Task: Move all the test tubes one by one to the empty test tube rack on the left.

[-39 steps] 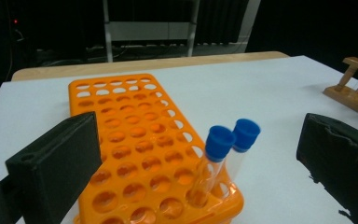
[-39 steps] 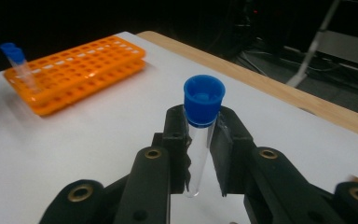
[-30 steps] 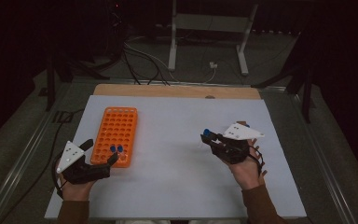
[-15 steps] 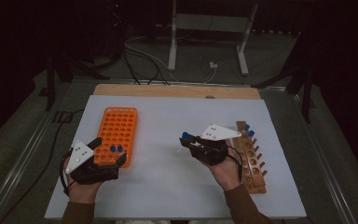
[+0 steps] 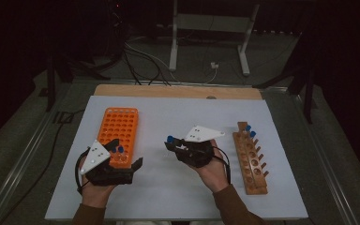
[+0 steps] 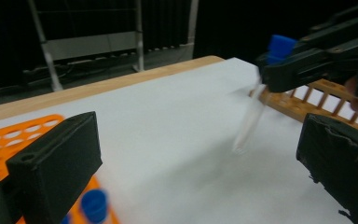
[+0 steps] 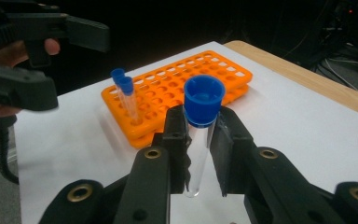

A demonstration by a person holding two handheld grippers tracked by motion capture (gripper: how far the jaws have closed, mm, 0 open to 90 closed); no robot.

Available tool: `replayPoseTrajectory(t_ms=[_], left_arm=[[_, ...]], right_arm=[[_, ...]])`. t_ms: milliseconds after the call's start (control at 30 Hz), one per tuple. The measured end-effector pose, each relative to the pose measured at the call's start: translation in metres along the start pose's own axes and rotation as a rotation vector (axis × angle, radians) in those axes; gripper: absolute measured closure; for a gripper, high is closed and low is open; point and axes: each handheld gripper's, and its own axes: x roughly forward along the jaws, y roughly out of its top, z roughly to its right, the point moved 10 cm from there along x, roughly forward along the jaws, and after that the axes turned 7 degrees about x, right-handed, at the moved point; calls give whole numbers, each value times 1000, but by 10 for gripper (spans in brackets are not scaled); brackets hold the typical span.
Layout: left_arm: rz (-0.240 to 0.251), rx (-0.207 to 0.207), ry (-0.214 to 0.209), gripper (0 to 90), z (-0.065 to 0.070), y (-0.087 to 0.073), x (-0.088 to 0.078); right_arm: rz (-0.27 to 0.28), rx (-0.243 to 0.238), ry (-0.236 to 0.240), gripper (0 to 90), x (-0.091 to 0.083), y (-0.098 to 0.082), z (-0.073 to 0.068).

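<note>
Since the earlier frame, the right gripper point(image 5: 170, 143) carried its tube point(image 5: 169, 139) leftward from the wooden rack point(image 5: 251, 161) to mid-frame in the high view; two capped tubes remained there, two stood in the orange rack point(image 5: 118, 133). In the left gripper view, the left gripper point(image 6: 200, 158) gaped wide, empty. In the right gripper view, jaws pinched the tube below its cap; keeping it upright over a hole seemed wise.
</note>
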Motion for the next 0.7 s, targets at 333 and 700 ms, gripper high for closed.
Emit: replayPoseTrajectory(t_ms=[333,700], left_arm=[[-59,54,-143,98,34,1,30],[-95,101,-163,537,39,-5,45]], right_arm=[[-8,1,30,765,5,6,-6],[-19,-6,65,765,10,4,-17]])
